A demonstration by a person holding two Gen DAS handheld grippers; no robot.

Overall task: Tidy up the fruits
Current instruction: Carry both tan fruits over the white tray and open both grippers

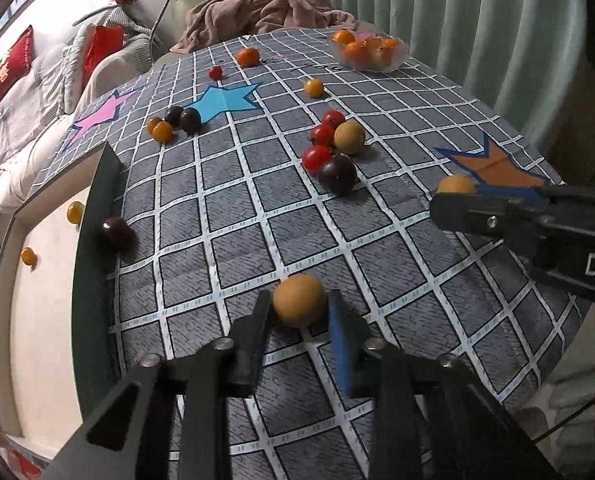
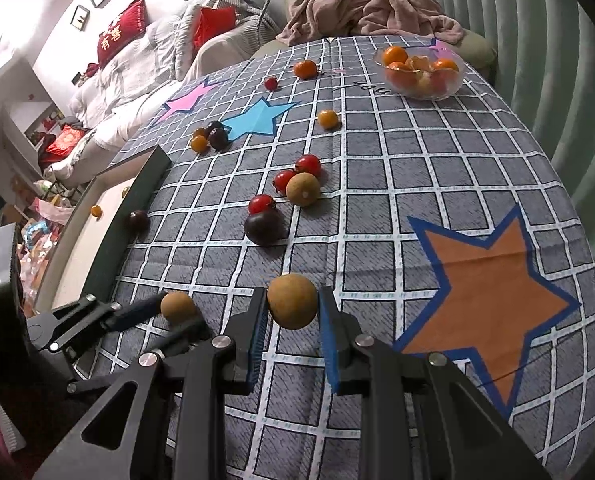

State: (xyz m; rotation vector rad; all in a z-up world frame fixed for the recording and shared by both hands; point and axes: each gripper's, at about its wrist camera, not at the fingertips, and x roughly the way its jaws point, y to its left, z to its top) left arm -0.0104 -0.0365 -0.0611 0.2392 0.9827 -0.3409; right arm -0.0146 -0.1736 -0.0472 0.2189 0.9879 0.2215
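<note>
Two tan round fruits are in hand: one (image 1: 299, 299) sits between the fingers of the left gripper (image 1: 299, 304) low over the checked tablecloth (image 1: 225, 216) near the tray (image 1: 97, 216), the other (image 2: 293, 300) is pinched by the right gripper (image 2: 293, 306) beside the orange star (image 2: 493, 280). The step appears to be the carry after grasping. Judged next: each fruit needs a sorted spot, perhaps the tray or a star, while red tomatoes (image 2: 297, 176) wait mid-table.
</note>
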